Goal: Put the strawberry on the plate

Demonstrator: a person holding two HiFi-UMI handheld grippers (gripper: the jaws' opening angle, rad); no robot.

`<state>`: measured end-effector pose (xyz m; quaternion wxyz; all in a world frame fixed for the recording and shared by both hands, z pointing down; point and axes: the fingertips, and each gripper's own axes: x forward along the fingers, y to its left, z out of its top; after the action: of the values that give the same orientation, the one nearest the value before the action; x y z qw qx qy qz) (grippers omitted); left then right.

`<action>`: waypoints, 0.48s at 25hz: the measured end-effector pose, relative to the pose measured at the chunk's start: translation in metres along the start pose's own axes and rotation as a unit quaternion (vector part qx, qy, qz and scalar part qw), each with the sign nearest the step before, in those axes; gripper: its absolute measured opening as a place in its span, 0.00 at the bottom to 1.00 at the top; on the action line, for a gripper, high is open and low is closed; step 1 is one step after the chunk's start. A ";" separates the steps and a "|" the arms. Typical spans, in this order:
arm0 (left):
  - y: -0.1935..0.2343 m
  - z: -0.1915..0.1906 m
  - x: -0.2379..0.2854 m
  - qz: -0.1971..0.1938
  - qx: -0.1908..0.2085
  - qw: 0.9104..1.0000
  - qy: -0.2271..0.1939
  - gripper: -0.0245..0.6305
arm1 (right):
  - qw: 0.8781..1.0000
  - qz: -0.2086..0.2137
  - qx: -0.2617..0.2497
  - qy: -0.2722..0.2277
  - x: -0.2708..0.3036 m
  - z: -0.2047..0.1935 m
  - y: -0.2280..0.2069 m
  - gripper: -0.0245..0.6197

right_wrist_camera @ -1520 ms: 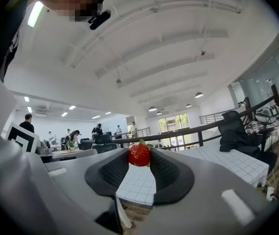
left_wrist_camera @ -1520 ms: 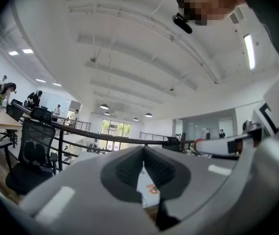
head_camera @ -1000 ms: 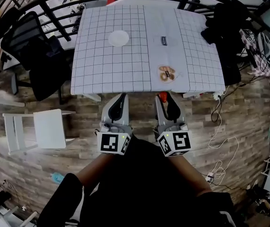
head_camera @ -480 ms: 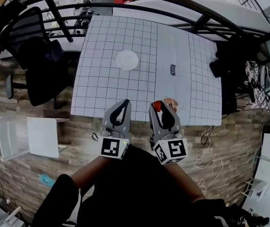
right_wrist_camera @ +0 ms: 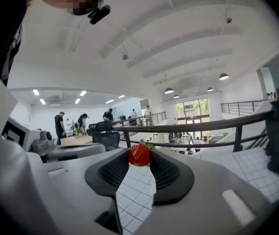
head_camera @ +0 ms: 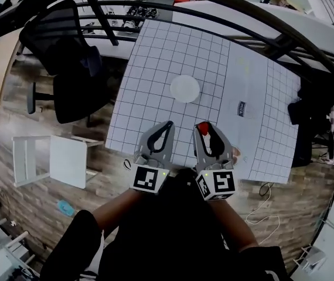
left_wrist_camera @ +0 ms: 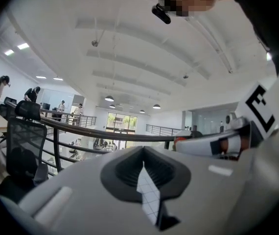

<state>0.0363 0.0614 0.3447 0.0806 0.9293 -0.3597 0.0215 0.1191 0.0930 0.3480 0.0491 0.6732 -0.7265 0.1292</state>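
Note:
A white round plate lies near the middle of the table, which has a grid-patterned cloth. My right gripper hangs over the table's near edge, shut on a red strawberry at its fingertips. In the right gripper view the strawberry sits pinched at the tips of that gripper, with the grid cloth below. My left gripper is beside it to the left, shut with nothing in it; its tips meet. The plate lies ahead of both grippers, slightly left of the right one.
A small dark-printed label lies on the cloth right of the plate. A black office chair stands left of the table, and a white stool is on the wooden floor. A dark railing curves behind the table. Black clothing hangs at the right.
Both grippers have moved forward from over the floor to over the table's near edge, closer to the plate. The strawberry stays in the right gripper. The left stays shut.

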 end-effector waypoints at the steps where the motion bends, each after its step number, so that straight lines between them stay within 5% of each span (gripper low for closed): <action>1: 0.002 0.003 0.003 0.009 0.001 1.000 0.002 0.05 | 1.000 0.003 -0.009 0.010 0.006 -0.002 -0.002 0.24; 12: -0.016 0.002 0.030 0.092 0.008 0.996 0.010 0.05 | 0.996 0.066 -0.022 0.048 0.030 -0.015 -0.044 0.24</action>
<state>0.0691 0.0531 0.3434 0.0740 0.8928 -0.4425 0.0411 0.1589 0.0654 0.3753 0.0902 0.6155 -0.7688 0.1485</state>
